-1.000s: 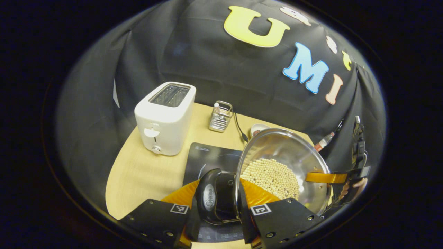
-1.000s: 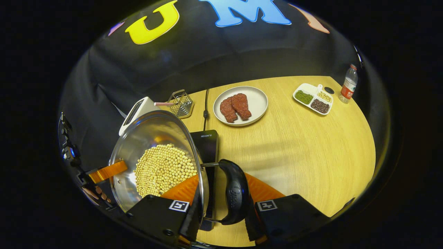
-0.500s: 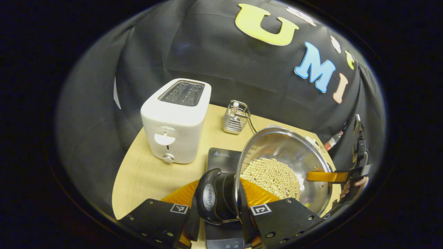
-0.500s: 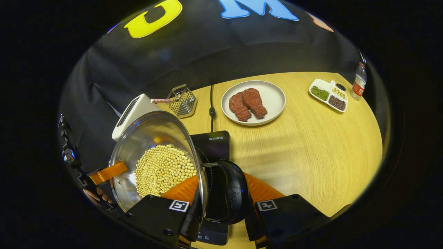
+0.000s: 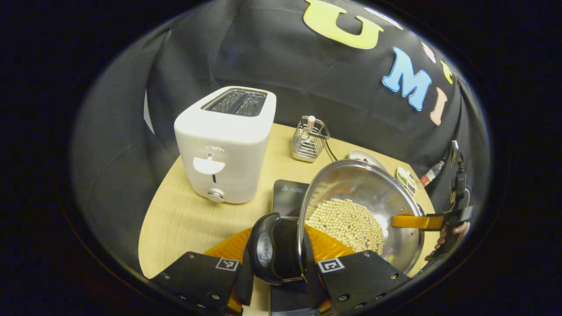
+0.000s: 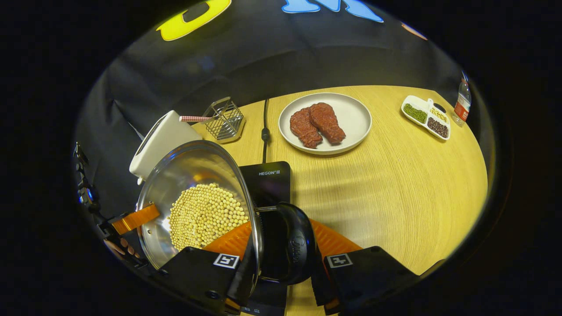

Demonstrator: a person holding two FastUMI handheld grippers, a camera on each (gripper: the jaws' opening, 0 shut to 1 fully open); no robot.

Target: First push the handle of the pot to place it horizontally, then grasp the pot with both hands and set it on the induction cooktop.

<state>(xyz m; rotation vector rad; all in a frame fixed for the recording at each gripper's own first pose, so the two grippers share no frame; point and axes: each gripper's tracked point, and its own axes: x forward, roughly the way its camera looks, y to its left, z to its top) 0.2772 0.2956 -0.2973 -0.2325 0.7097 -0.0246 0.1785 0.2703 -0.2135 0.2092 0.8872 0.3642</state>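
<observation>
Both grippers, left (image 5: 275, 281) and right (image 6: 283, 287), jaws clamped on the bean-filled pot's (image 6: 197, 202) side handles, held above the induction cooktop (image 6: 270, 180); uneven lowering likely to spill beans.

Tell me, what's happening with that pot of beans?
A person holds a gripper in each hand. The left gripper and the right gripper each clamp a black side handle of the steel pot, which is full of pale beans. The pot hangs just above the black cooktop, not yet set down.
</observation>
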